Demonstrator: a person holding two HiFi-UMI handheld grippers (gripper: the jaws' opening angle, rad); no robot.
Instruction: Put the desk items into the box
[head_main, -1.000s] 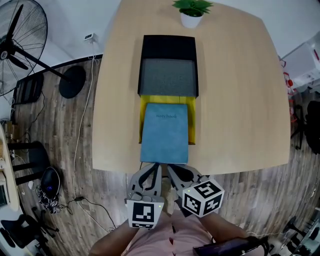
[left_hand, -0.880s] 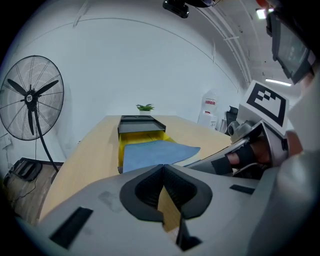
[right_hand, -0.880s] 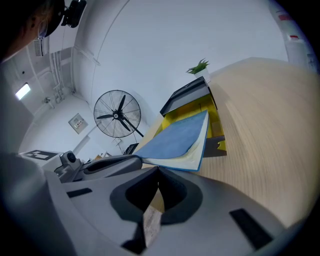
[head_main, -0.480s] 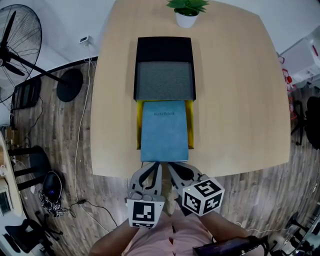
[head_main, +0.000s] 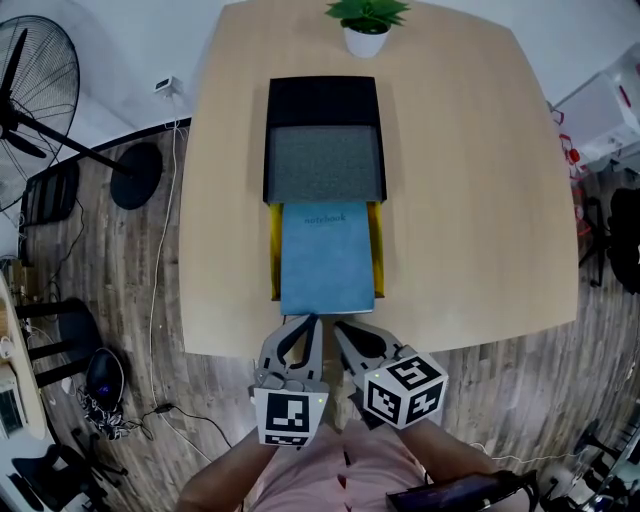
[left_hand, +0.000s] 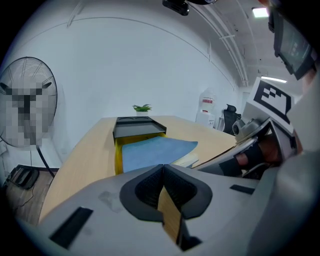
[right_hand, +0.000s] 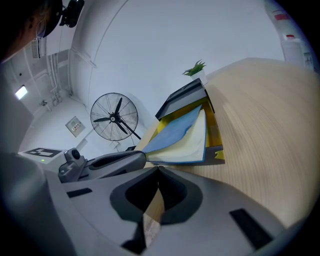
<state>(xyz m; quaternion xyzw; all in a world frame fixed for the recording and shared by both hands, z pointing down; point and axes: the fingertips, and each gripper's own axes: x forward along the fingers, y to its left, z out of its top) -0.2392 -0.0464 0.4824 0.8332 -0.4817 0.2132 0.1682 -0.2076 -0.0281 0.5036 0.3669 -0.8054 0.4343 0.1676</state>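
A blue notebook (head_main: 327, 258) lies on a yellow folder (head_main: 273, 250) on the wooden table (head_main: 470, 200). Its far edge meets an open black box (head_main: 325, 110) with a grey lining. My left gripper (head_main: 313, 322) and right gripper (head_main: 339, 326) sit side by side at the notebook's near edge, both shut with nothing between the jaws. In the left gripper view the notebook (left_hand: 150, 149) stretches ahead to the box (left_hand: 138, 126), and my left gripper (left_hand: 162, 168) points along it. In the right gripper view my right gripper (right_hand: 159, 171) is just short of the notebook (right_hand: 177, 134), with the left gripper's tip against the notebook's corner.
A small potted plant (head_main: 365, 28) stands at the table's far edge behind the box. To the left of the table are a standing fan (head_main: 40, 95) and cables on the wooden floor. The table's front edge (head_main: 240, 350) runs just under my grippers.
The blue notebook has slid away from me over the yellow folder until its far edge meets the black box. Both grippers have followed a little forward, still shut.
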